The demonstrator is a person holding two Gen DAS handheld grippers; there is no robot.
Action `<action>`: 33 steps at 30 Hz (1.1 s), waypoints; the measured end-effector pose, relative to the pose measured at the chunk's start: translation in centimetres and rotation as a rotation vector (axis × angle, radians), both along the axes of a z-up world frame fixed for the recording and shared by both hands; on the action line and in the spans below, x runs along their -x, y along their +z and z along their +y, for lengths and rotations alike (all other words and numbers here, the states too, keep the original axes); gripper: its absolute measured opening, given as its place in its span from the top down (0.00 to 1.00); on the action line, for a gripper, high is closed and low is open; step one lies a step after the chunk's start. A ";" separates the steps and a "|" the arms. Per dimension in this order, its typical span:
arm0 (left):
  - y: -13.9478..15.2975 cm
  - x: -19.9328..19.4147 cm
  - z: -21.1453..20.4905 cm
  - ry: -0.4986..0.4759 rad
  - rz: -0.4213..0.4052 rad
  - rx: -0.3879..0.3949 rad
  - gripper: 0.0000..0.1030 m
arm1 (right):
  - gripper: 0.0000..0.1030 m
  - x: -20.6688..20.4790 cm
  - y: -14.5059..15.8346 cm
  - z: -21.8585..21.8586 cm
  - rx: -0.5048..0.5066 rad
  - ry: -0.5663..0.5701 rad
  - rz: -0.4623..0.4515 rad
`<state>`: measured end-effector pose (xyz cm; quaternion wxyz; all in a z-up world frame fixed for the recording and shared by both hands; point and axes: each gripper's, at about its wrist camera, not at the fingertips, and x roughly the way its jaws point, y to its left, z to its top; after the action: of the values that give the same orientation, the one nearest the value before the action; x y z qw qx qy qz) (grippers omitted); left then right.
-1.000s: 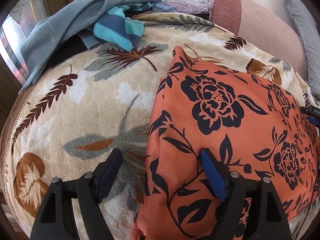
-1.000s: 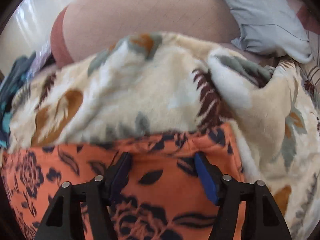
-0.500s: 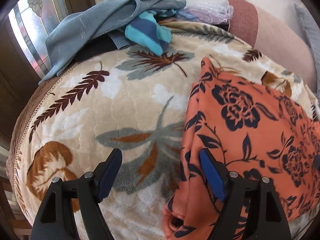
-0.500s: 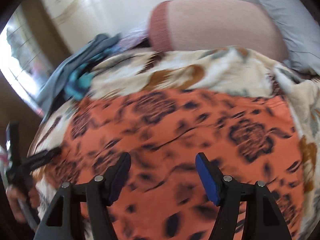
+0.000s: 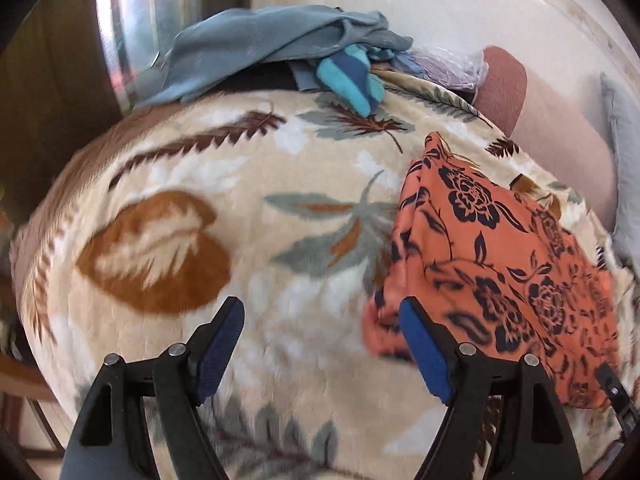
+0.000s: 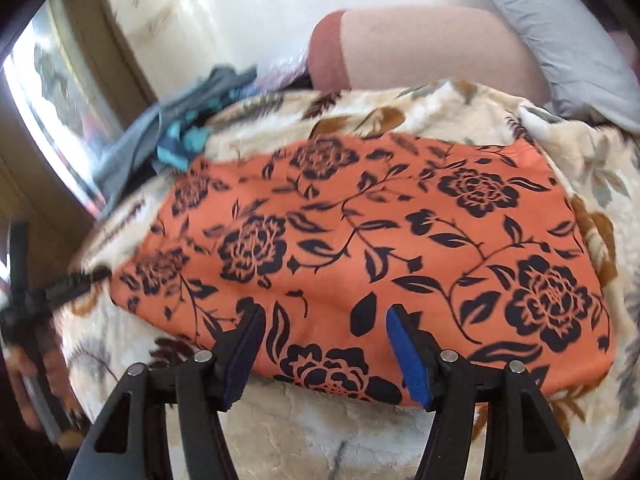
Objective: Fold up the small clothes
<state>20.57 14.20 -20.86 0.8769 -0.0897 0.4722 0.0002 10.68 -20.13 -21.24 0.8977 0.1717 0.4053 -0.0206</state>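
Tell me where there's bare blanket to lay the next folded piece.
Free: the wide blanket stretch left of the orange cloth, below the clothes pile. Crowded: the far edge, with that pile, the bolster and the pillow.

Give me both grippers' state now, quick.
Left gripper: open, empty, over the blanket.
Right gripper: open, empty, over the orange floral garment.

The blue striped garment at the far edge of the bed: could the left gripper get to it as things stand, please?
Probably yes. The left gripper is open and empty, with only bare blanket ahead. The blue striped garment is partly tucked under a grey-blue cloth.
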 end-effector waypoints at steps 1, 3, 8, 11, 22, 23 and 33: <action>-0.2 0.6 0.5 0.014 0.014 0.042 0.22 | 0.35 0.1 0.0 -0.3 -0.011 -0.025 -0.005; -0.8 1.4 1.0 0.039 0.052 0.107 0.22 | 0.35 -0.3 0.2 -0.6 -0.011 -0.066 -0.008; -1.2 1.4 -0.8 0.045 0.112 0.249 0.22 | 0.35 -2.7 1.5 -0.2 -0.043 -0.090 -0.071; -1.7 0.3 -3.1 0.041 0.139 0.259 0.22 | 0.36 -5.2 -1.2 0.4 -0.021 0.005 0.100; -2.4 -2.7 -6.6 0.123 0.073 0.207 0.38 | 0.39 -6.4 -2.7 -3.8 -0.244 0.048 0.205; -2.5 -2.8 -7.0 0.122 0.065 0.184 0.43 | 0.39 -6.4 -2.8 -4.3 -0.265 0.046 0.207; -3.8 -3.0 -5.8 0.163 0.030 0.340 0.12 | 0.39 -6.3 -3.3 -4.8 -0.284 0.072 0.197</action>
<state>23.53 8.42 -24.65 0.8391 -0.2746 0.4696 -0.0071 16.97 -24.96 -24.49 0.8204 0.2792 0.4962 0.0524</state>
